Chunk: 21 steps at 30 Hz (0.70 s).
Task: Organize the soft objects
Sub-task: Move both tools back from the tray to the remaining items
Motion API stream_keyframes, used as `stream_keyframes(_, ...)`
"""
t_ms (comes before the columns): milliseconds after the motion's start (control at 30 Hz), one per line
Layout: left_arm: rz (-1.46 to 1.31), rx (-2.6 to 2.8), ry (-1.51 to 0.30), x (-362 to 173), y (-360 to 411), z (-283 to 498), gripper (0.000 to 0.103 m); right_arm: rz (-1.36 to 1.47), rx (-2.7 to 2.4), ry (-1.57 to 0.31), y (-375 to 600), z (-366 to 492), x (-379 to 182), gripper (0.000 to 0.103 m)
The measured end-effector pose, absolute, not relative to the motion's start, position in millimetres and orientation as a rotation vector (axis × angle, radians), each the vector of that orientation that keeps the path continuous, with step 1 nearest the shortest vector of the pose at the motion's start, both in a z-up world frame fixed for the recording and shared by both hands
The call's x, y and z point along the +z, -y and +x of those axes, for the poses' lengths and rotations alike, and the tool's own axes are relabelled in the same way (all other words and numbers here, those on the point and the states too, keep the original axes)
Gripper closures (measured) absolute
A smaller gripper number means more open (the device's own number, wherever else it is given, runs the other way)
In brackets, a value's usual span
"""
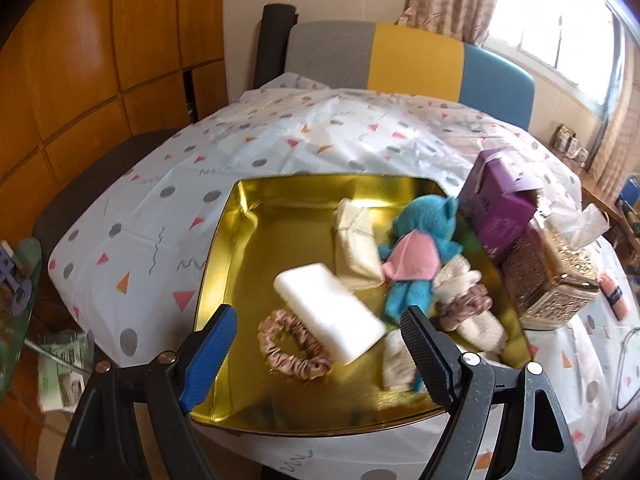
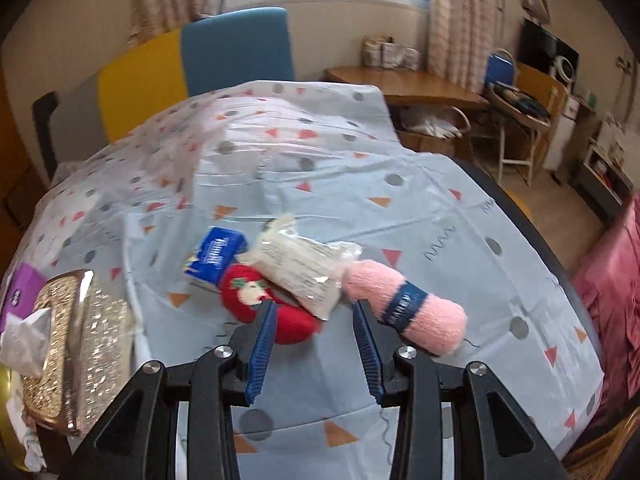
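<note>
Gold-lined and already crowded, the tray [image 1: 224,248] sat on the patterned tablecloth [image 1: 160,200] holding a white foam block [image 1: 328,312], a blue plush bear [image 1: 416,256] in a pink bib, a wrapped cream towel [image 1: 356,244], a tan satin scrunchie [image 1: 292,344] and a brown one [image 1: 464,304] on rolled cream cloths. The left gripper [image 1: 316,340] hung over the tray's near edge with its jaws spread wide and nothing between them; the foam block looked blurred and lay tilted across the tan scrunchie, so it might have been unsettled and could slide.

The right gripper [image 2: 314,328] was out over the open cloth, jaws partly apart and empty, facing the soft things not yet sorted: a red plush toy [image 2: 276,308], a plastic-wrapped cream cloth [image 2: 300,268], a pink yarn skein [image 2: 412,308] with a navy band, and a blue tissue pack [image 2: 218,256].

These four lay touching or overlapping (the wrapped cloth rested on both the red toy and the skein's end). Pinching the red toy risked dragging its neighbours, and slick plastic wrap could slip from the pads. The glittery tissue box [image 2: 76,340] stood between this pile and the tray, so a low carry could clip it.
</note>
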<state>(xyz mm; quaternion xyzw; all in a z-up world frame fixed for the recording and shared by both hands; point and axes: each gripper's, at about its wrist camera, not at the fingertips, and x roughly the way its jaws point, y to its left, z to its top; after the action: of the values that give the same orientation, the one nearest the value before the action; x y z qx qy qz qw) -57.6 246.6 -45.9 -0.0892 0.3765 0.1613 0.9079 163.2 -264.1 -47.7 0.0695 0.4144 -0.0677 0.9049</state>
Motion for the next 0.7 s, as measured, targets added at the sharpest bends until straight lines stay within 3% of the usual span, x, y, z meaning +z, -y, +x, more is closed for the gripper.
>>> stream_keyframes(200, -0.166, 0.272, -0.744, -28.1, -227.4, -48.0, 0.019, 0.328, -0.278, -0.960, 322.2, 159.5, -90.7, 0.064)
stream_keyframes(367, -0.149, 0.238, -0.788, -35.7, -212.2, -37.6, 0.019, 0.383, -0.236, -0.966, 324.5, 155.6, -91.6, 0.064)
stream_keyframes(700, -0.147, 0.208, -0.848, -53.2, -204.0, -29.5, 0.018, 0.159, 0.053, -1.006, 251.4, 184.4, -89.7, 0.064)
